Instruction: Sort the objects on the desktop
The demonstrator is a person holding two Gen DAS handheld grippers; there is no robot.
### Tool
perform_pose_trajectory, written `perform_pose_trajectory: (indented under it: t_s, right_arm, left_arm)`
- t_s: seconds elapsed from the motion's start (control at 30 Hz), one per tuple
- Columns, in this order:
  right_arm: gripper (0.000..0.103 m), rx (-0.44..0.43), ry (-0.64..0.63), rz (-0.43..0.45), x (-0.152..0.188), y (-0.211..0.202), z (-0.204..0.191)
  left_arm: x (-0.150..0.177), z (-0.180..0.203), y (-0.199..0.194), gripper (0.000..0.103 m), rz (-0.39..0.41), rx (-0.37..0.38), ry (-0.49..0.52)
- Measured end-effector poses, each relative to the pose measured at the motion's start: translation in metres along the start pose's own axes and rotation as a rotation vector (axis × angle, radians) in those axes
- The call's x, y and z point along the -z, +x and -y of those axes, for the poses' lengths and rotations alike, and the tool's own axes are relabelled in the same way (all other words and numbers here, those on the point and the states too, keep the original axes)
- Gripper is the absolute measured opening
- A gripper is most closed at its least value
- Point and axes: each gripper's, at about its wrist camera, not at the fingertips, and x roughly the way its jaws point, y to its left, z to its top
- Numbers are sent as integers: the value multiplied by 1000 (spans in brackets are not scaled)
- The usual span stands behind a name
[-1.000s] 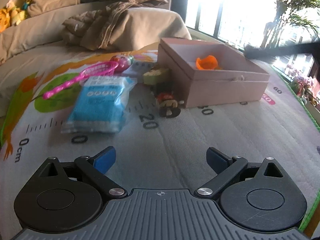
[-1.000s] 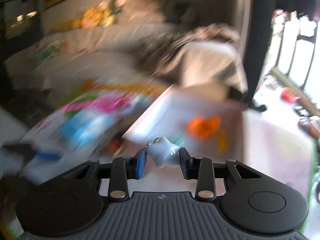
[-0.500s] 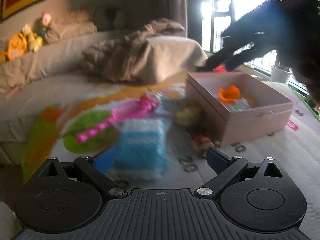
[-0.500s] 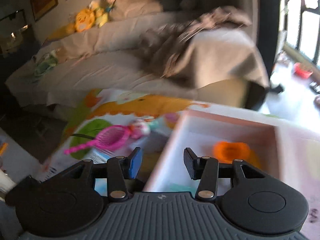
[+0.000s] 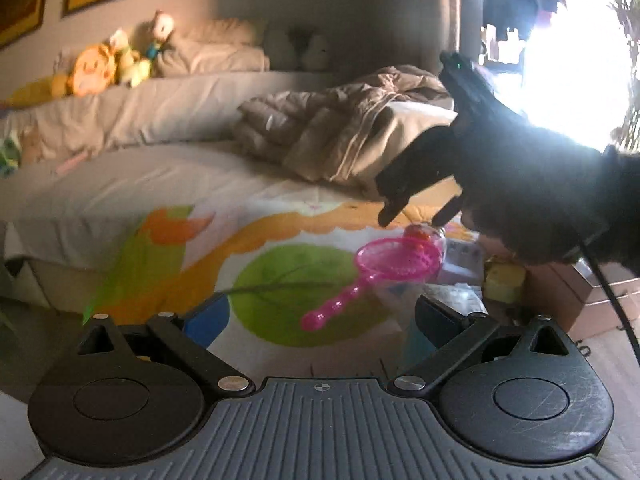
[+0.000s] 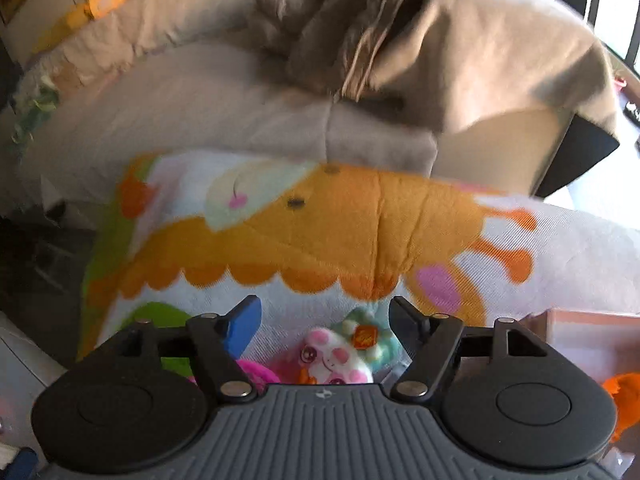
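We note right gripper (image 6: 324,320) jaws just opening, nothing between them, above pink-faced toy (image 6: 336,356) on play mat (image 6: 360,220), left gripper (image 5: 320,316) jaws apart, empty, pink net scoop (image 5: 394,260) ahead, box (image 6: 592,336) at right.

Pink net scoop (image 5: 394,262) flat on the mat beside a pastel plush toy (image 6: 344,354).

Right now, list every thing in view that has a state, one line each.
Left hand-held gripper: open, nothing between the fingers.
Right hand-held gripper: open, empty, jaws just opening; poised over the pink toy.
Pink toy: lying on the mat, not gripped.
Net: lying flat on the mat, handle toward the camera.
Box: open, orange thing inside.
Mat: spread flat.
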Motion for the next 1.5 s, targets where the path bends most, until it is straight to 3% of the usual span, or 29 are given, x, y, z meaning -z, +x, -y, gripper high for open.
perform_pose_trajectory:
  t_s: [0.17, 0.27, 0.57, 0.63, 0.7, 0.83, 1.07, 1.17, 1.33, 1.5]
  right_arm:
    - [65, -49, -40, -60, 17, 2, -5]
    - [61, -74, -110, -77, 35, -11, -13]
    - [54, -227, -153, -189, 101, -61, -8]
    - [54, -242, -159, -176, 117, -76, -5]
    - [54, -234, -180, -102, 133, -103, 1]
    - [54, -196, -203, 78, 170, -162, 25]
    - [54, -196, -93, 77, 225, -166, 55]
    - [54, -171, -128, 119, 243, -167, 51]
    - [54, -52, -140, 169, 260, -175, 71]
    - [61, -28, -63, 201, 271, -190, 106]
  left_arm:
    - [8, 1, 1, 102, -22, 78, 4]
    - [14, 5, 5, 102, -46, 106, 16]
    - [31, 17, -13, 102, -101, 257, -5]
    - [34, 22, -18, 102, -113, 269, 3]
    - [37, 27, -26, 102, -114, 269, 19]
    - [39, 35, -40, 103, -110, 249, 43]
    - [33, 59, -50, 103, -108, 223, 73]
    - [29, 66, -52, 103, -97, 129, 104]
    - [8, 37, -22, 103, -46, -48, 62]
    - [-16, -3, 23, 102, -53, -36, -29]
